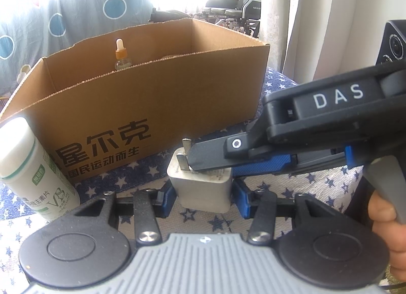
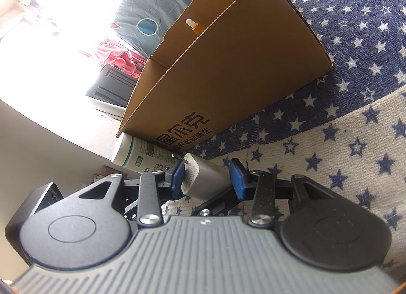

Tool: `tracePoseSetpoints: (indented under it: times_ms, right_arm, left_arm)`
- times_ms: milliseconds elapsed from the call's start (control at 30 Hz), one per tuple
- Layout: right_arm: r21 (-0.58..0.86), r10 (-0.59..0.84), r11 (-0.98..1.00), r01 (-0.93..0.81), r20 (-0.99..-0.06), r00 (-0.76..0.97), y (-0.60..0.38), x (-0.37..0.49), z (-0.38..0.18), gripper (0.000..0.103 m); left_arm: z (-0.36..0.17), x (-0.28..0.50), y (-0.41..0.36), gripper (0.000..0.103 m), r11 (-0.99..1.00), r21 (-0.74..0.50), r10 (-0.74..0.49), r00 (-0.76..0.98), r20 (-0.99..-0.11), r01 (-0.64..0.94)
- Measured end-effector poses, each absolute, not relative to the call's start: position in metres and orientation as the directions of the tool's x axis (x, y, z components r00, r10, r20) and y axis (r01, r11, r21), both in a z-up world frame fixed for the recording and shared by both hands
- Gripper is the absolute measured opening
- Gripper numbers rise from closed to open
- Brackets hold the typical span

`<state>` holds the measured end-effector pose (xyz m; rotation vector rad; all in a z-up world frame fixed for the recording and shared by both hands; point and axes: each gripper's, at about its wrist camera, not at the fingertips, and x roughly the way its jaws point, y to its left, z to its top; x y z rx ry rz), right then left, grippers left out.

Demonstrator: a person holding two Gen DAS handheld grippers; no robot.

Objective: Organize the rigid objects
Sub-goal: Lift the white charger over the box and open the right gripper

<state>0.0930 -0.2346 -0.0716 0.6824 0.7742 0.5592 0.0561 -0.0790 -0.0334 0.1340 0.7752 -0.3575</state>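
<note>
A white plug adapter stands on the star-patterned cloth, prongs up, just in front of a cardboard box. My left gripper has its blue pads at the adapter's two sides, with a small gap on the right. My right gripper comes in from the right, tilted; its upper finger lies on the adapter's top by the prongs and its lower pad is beside the body. In the right wrist view the adapter sits between the pads.
A white vitamin bottle stands at the left by the box; it also shows in the right wrist view. A dropper bottle stands inside the box. The star cloth covers the surface. A wheelchair is behind.
</note>
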Motion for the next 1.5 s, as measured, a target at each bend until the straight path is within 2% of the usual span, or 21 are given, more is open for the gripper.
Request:
tracePoseSetpoints:
  times_ms: [200,400,700,833,1000,1267,1500]
  right_arm:
    - [0.717,0.676,0.655,-0.238,-0.415,0.609,-0.233,0.085,-0.056,0.039]
    - [0.698,0.680,0.650,-0.302,-0.356,0.641,-0.233,0.075,-0.025,0.039]
    - [0.607,0.682,0.672,-0.424,-0.286,0.673,-0.233,0.105,0.048,0.039]
    - [0.566,0.682,0.691,-0.449,-0.306,0.664,-0.230,0.143,0.071,0.039]
    - [0.552,0.678,0.715,-0.430,-0.398,0.618,-0.220,0.218,0.076,0.039]
    - [0.583,0.684,0.726,-0.366,-0.554,0.475,-0.192,0.305,0.031,0.039]
    - [0.623,0.698,0.714,-0.320,-0.598,0.394,-0.186,0.329,0.005,0.039]
  left_arm:
    - [-0.016,0.047,-0.075,0.049,0.934,-0.001,-0.263,0.684,-0.680,0.358]
    - [0.017,0.041,-0.075,0.049,0.932,0.040,-0.261,0.742,-0.617,0.361]
    - [0.070,0.088,-0.076,0.049,0.940,0.027,-0.271,0.793,-0.546,0.340]
    - [0.075,0.133,-0.074,0.049,0.952,-0.027,-0.262,0.768,-0.584,0.304]
    - [0.052,0.201,-0.065,0.049,0.972,-0.075,-0.213,0.696,-0.686,0.224]
    - [0.003,0.255,-0.040,0.049,0.984,-0.145,-0.176,0.555,-0.813,0.101]
    - [-0.003,0.258,-0.031,0.050,0.982,-0.171,-0.185,0.502,-0.845,0.074]
